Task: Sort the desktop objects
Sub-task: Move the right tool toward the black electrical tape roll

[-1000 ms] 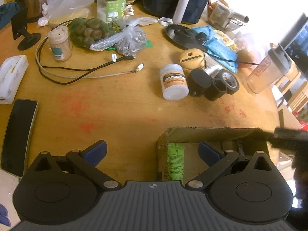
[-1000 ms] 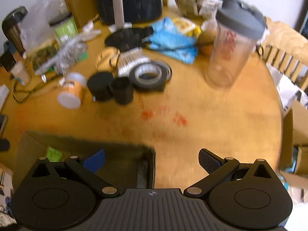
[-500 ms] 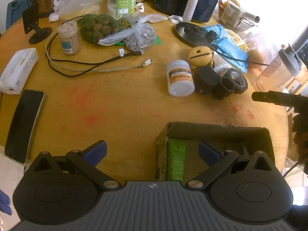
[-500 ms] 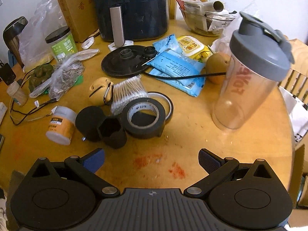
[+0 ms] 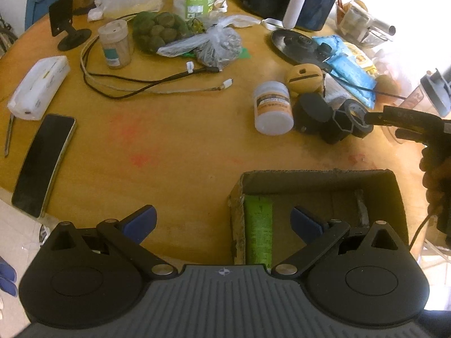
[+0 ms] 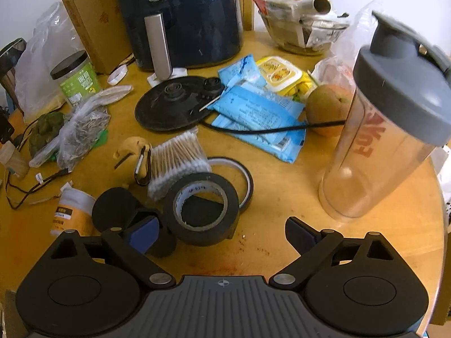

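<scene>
— What has each tool got?

— Nothing. The right tool (image 6: 220, 232) is spread wide over one black tape roll (image 6: 202, 208), its left finger against the roll's side. The left tool (image 5: 222, 221) gapes equally wide above the surface (image 5: 174, 146), at the near corner of one cardboard box (image 5: 315, 173).

— And in the box?

— One green tube (image 5: 258, 231) (flat along the left wall). Beyond the roll: one swab bundle (image 6: 176, 162), one white bottle (image 5: 272, 107), one shaker cup (image 6: 386, 135).
</scene>
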Motion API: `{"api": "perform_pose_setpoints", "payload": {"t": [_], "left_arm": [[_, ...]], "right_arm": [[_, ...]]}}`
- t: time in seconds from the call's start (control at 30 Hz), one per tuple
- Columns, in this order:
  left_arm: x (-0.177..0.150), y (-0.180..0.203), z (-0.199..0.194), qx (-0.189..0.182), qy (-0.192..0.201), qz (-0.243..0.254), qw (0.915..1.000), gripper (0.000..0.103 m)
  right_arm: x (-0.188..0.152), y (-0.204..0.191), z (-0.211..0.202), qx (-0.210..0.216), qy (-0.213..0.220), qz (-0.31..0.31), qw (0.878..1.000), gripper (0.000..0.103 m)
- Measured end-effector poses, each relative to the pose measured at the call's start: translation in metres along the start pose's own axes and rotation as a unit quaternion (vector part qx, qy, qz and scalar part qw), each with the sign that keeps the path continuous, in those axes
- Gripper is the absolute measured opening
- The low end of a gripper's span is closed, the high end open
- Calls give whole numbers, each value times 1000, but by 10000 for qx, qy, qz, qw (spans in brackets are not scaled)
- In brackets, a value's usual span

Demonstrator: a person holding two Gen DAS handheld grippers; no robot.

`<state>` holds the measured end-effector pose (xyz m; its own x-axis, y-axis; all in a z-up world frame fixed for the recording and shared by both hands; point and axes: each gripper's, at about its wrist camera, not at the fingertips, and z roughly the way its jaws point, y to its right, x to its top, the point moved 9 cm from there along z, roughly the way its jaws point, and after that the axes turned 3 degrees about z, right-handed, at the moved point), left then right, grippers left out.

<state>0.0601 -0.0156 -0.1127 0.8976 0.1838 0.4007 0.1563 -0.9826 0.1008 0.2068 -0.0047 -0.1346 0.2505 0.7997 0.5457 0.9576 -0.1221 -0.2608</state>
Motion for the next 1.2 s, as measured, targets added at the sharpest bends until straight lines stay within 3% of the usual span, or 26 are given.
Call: {"api": "perform_pose_setpoints", "payload": {"t": [0.27, 0.43, 0.87, 1.2], "left_arm": [[-2, -4, 4, 33, -65, -141, 9999, 103], [1, 2, 5, -16, -60, -33, 10000, 103], [6, 11, 9, -125, -86, 198, 9997, 103], [7, 8, 7, -117, -78, 272, 9995, 103]], "right_arm": [[-30, 17, -10, -35, -222, 72, 9997, 93], [-59, 28, -12, -64, -570, 154, 9982, 91], [-91, 36, -30, -150, -905, 435, 9948, 90], [-80, 59, -40, -252, -786, -86, 9965, 91]]}}
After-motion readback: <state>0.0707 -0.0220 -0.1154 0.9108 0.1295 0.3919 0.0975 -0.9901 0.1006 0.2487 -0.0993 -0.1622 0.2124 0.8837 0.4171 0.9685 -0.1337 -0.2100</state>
